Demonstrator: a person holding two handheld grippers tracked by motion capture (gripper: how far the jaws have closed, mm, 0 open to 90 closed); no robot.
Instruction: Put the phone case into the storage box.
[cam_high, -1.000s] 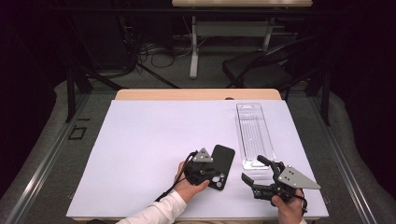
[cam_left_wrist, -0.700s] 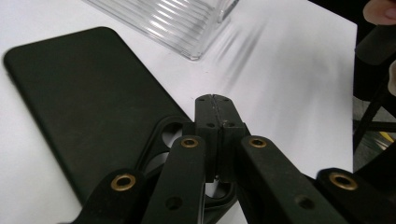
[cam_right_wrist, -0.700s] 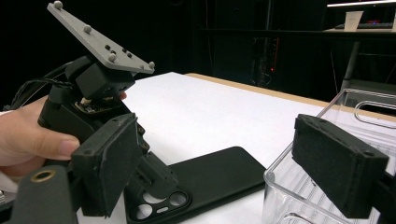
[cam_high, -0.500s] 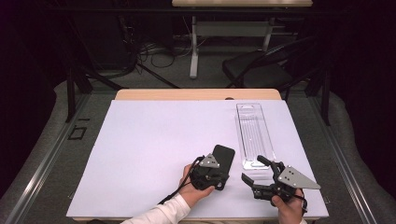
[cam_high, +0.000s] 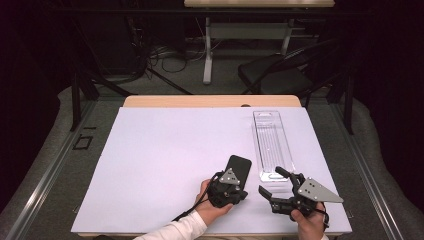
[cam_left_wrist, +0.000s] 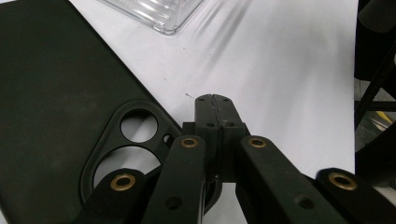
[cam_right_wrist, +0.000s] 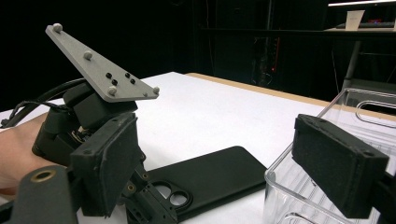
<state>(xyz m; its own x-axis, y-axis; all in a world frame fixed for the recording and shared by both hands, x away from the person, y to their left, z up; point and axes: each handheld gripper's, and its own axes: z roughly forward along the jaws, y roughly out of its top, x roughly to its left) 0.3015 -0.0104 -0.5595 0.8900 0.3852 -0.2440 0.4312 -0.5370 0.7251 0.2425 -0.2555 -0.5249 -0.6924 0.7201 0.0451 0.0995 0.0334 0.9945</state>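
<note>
Black phone case (cam_high: 238, 168), flat on the white table cover (cam_high: 165, 160), back side up with camera cutouts showing, toward the near right of the table; same case (cam_left_wrist: 56, 93) at the left of the left gripper view, cutouts just beside the jaw linkage; also (cam_right_wrist: 210, 179) low on the sheet in the right gripper view. Left gripper (cam_high: 231, 192), in the person's left hand (cam_high: 210, 207), at the near end of the case, jaws pressed together with nothing between them, tips (cam_left_wrist: 213, 100) over bare white sheet just right of the case's edge; contact with the case not clear. Clear plastic tray (cam_high: 271, 145), long and ribbed, just right of the case, running from near to far; a corner of it (cam_left_wrist: 154, 14) at the far edge of the left gripper view. Right gripper (cam_high: 274, 182), held in the right hand (cam_high: 309, 222) at the near right, jaws spread wide and empty, near the tray's near end; one pad (cam_right_wrist: 338, 163) in front of the tray wall, the other (cam_right_wrist: 109, 163) toward the left gripper's grey plate (cam_right_wrist: 100, 70). White sleeve (cam_high: 175, 230) at the near edge. Beyond the table, dark floor with cables, chair (cam_high: 280, 75).
</note>
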